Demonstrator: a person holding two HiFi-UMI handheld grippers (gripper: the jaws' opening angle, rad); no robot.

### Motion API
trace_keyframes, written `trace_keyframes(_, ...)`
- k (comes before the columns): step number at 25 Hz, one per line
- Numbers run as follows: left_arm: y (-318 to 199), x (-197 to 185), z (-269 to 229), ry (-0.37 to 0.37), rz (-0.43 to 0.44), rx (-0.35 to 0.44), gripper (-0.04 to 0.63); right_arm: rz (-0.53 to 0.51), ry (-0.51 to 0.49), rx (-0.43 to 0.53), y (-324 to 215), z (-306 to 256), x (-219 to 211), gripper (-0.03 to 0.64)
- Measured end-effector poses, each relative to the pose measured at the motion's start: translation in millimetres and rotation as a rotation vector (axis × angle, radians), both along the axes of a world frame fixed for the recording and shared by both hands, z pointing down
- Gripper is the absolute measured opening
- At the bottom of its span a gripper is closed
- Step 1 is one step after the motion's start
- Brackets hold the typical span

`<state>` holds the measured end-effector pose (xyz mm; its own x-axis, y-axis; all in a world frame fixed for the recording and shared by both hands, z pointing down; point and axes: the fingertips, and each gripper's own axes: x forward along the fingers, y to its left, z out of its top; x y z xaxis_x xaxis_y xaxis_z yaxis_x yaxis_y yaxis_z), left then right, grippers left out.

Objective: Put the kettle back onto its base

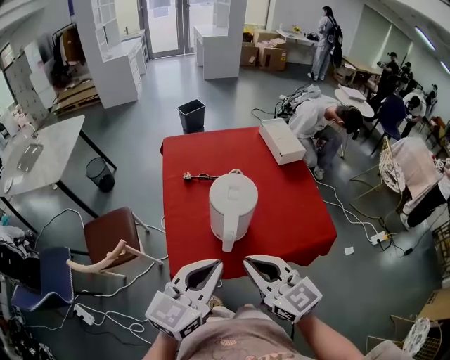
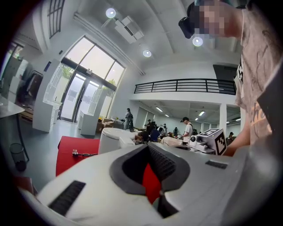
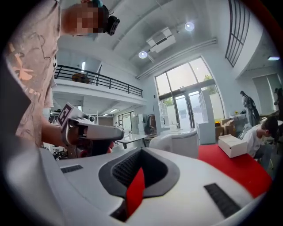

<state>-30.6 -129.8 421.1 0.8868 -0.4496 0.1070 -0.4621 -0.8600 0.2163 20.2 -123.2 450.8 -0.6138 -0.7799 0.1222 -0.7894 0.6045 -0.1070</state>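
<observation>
Two hand-held grippers, left gripper and right gripper, level, side by side at red-clothed table's near edge, jaws closed, empty; smooth white cylindrical kettle upright mid-table.

A grey floor spreads round a red-covered surface at the centre of the frame. White partition units and glass doors stand at the upper left, cardboard boxes at the top. A black bin sits just beyond the surface, a brown chair to its left. Round ceiling lights glow above a railed balcony.
</observation>
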Motion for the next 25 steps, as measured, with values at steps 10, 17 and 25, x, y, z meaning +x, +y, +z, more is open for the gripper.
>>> trace_keyframes(10,29,10,-10,0.002,-0.059,0.039,0.002,-0.089,-0.037,0.043,47,-18,1,0.003)
trace_keyframes(17,71,18,-11,-0.001,-0.094,0.056,0.002,-0.093,-0.042,0.023,92,-11,15,0.003)
trace_keyframes(25,142,32,-13,-0.019,-0.119,0.072,0.002,-0.058,-0.121,0.05,158,-39,47,0.003)
